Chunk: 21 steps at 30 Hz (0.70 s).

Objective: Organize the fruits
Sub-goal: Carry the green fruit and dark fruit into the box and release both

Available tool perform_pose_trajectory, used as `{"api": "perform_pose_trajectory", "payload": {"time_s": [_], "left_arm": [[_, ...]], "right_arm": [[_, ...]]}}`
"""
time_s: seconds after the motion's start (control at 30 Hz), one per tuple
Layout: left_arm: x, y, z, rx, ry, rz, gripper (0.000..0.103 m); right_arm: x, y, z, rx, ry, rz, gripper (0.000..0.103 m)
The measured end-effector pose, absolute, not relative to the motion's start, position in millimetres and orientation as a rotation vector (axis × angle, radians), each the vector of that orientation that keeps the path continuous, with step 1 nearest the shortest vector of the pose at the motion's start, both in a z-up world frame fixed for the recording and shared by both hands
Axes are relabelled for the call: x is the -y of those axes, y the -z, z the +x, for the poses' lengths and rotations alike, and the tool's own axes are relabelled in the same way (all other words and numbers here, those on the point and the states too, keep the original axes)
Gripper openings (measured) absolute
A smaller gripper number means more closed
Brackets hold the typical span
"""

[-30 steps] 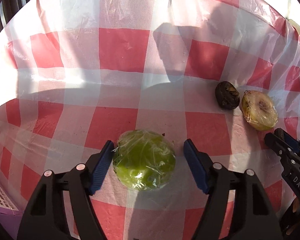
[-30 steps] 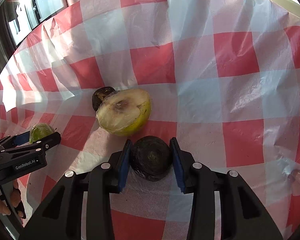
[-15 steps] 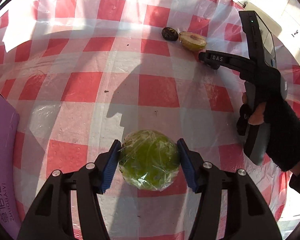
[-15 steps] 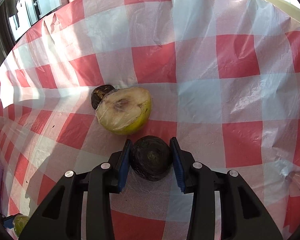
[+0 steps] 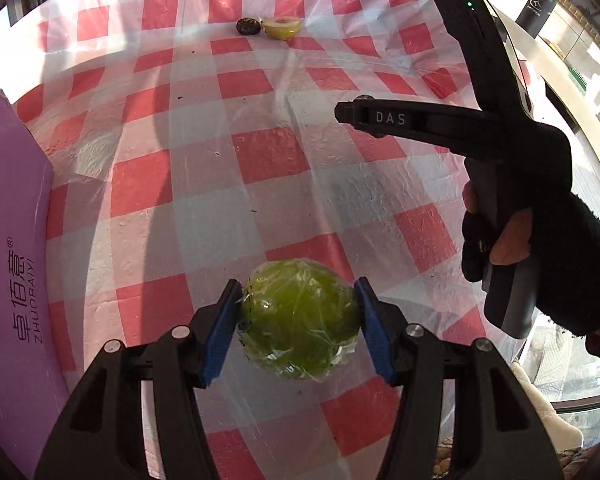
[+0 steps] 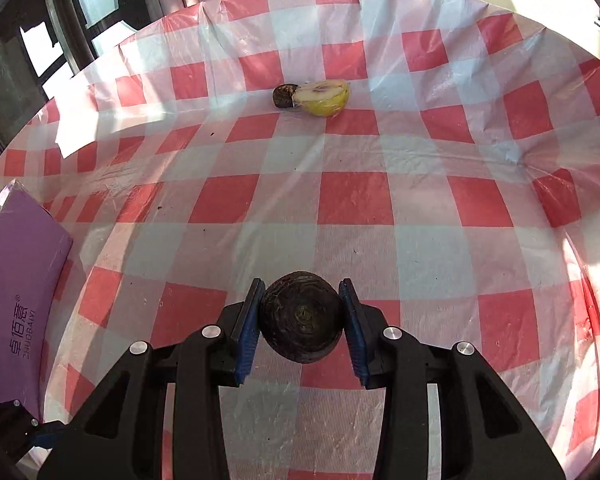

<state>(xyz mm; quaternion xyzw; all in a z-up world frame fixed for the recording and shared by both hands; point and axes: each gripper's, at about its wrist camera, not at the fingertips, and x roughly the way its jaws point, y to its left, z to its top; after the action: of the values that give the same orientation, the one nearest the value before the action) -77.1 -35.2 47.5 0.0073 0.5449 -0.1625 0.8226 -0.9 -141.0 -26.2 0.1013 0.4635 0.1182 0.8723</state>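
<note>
Two fruits in transit: a film-wrapped round green fruit (image 5: 300, 320) is clamped by the left gripper (image 5: 298, 334), a dark round wrinkled fruit (image 6: 301, 316) by the right gripper (image 6: 302, 332), both above the red-checked counter (image 6: 356, 196). A cut yellow half-fruit (image 6: 324, 98) and a small dark fruit (image 6: 283, 96), touching, remain uncollected; no destination is identified

Both grippers' jaws clamped, angled downward

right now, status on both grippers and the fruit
Left gripper clamps wrapped green fruit. Right gripper clamps dark round fruit. Both carried clear above the checked tablecloth.
</note>
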Motion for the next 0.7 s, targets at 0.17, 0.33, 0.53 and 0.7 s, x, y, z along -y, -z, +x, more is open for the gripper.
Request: {"api": "perform_pose_trajectory", "payload": {"time_s": [0.17,0.33,0.53,0.7], "left_arm": [[11.5,-66.0,-84.7,-1.116,0.368,0.045,0.057],[-0.4,-80.1,-89.6,-1.089,0.407,0.038,0.057],[-2.9,-106.7,-95.8,-1.005,0.463,0.082,0.057],[-18.8,-122.9,-98.3,-0.956,0.459,0.084,0.057]], "right_arm": [[133.0,27.3,-56.2,-1.044,-0.223,0.257,0.038],[124.8,29.2,-85.3,-1.078,-0.177,0.289,0.038],[118.7,21.6,-107.3,-1.077,-0.136,0.295,0.038],[108.4,6.7,-118.0,-1.041,-0.125,0.296,0.038]]}}
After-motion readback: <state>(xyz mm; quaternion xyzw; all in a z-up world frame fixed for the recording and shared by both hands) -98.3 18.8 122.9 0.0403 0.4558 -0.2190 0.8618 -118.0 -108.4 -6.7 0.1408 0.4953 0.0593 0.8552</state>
